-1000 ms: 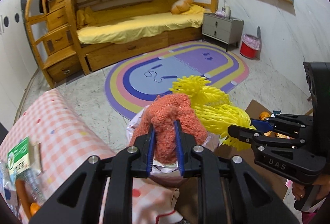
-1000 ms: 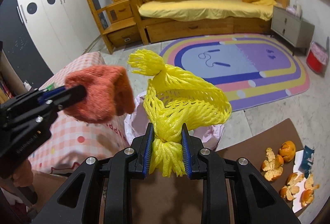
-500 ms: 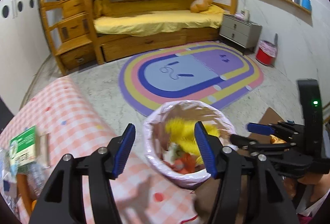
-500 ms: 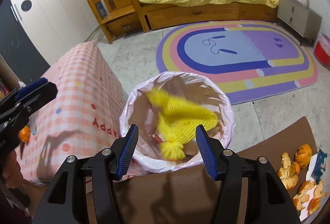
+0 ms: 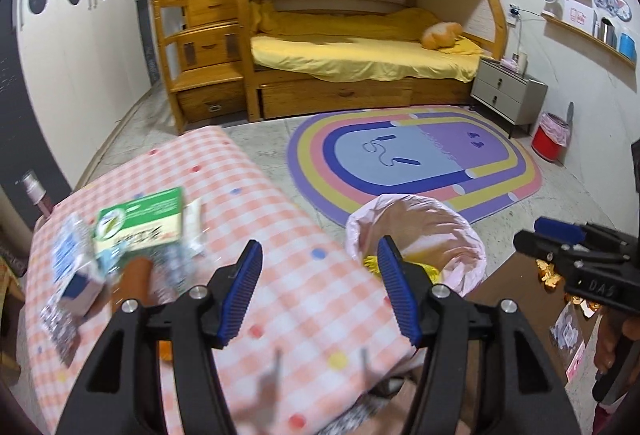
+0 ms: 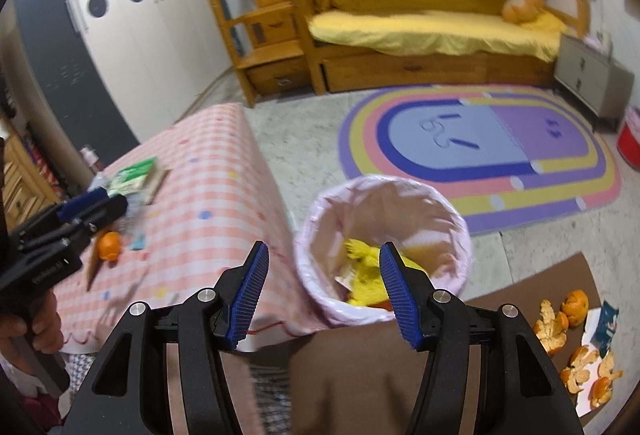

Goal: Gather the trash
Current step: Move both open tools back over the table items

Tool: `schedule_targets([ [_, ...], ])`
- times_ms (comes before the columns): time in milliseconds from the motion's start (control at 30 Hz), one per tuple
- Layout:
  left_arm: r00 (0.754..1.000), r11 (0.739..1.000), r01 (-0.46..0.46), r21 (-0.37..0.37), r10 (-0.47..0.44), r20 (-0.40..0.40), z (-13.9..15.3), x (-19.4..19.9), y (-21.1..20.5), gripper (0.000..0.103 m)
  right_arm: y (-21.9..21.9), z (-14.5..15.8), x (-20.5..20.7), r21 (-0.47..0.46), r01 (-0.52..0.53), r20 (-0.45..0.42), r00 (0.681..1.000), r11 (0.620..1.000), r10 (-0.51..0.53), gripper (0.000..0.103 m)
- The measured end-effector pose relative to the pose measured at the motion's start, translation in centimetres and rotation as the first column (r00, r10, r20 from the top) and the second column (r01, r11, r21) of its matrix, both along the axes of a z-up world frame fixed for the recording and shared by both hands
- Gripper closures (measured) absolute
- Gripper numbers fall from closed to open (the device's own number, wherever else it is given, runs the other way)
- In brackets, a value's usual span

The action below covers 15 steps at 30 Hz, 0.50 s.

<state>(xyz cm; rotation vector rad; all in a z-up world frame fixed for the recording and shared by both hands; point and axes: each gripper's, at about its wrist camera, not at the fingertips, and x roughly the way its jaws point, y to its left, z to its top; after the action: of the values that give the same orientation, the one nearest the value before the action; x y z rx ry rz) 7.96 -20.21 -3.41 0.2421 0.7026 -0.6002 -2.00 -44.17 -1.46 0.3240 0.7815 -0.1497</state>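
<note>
The right gripper [image 6: 322,293] hangs with jaws spread, empty, above the bin [image 6: 452,219]. Yellow foam net [image 6: 366,273] lies inside the bin; orange peels [image 6: 560,319] lie right of it

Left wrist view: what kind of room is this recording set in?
Most likely a child's bedroom: a wooden bunk bed with yellow bedding, a rainbow rug on the floor, and a grey nightstand beside the bed.

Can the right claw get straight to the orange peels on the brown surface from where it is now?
Probably yes. The right claw is open and holding nothing, and the orange peels lie uncovered to its right on the brown surface, nothing between them.
</note>
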Motion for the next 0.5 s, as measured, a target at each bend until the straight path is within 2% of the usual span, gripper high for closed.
schedule_targets([
  [133, 0.998, 0.999, -0.054, 0.007, 0.054, 0.011, 0.2, -0.9, 3.1, 0.043, 3.4, 1.3, 0.6, -0.017, -0.079, 0.030, 0.996, 0.997, 0.080, 0.044],
  [300, 0.986, 0.986, -0.169, 0.011, 0.169, -0.009, -0.1, -1.4, 8.4, 0.039, 8.2, 2.0, 2.2, -0.040, -0.195, 0.030, 0.980, 0.980, 0.197, 0.046],
  [400, 0.962, 0.963, -0.270, 0.012, 0.270, -0.040, -0.3, -0.8, 12.1, 0.039, 10.9, 2.6, 3.0, -0.065, -0.247, 0.034, 0.968, 0.967, 0.250, 0.050],
  [500, 0.930, 0.930, -0.367, 0.019, 0.367, -0.031, -0.2, -0.3, 15.7, 0.038, 13.3, 2.8, 4.0, -0.080, -0.288, 0.031, 0.956, 0.954, 0.291, 0.055],
])
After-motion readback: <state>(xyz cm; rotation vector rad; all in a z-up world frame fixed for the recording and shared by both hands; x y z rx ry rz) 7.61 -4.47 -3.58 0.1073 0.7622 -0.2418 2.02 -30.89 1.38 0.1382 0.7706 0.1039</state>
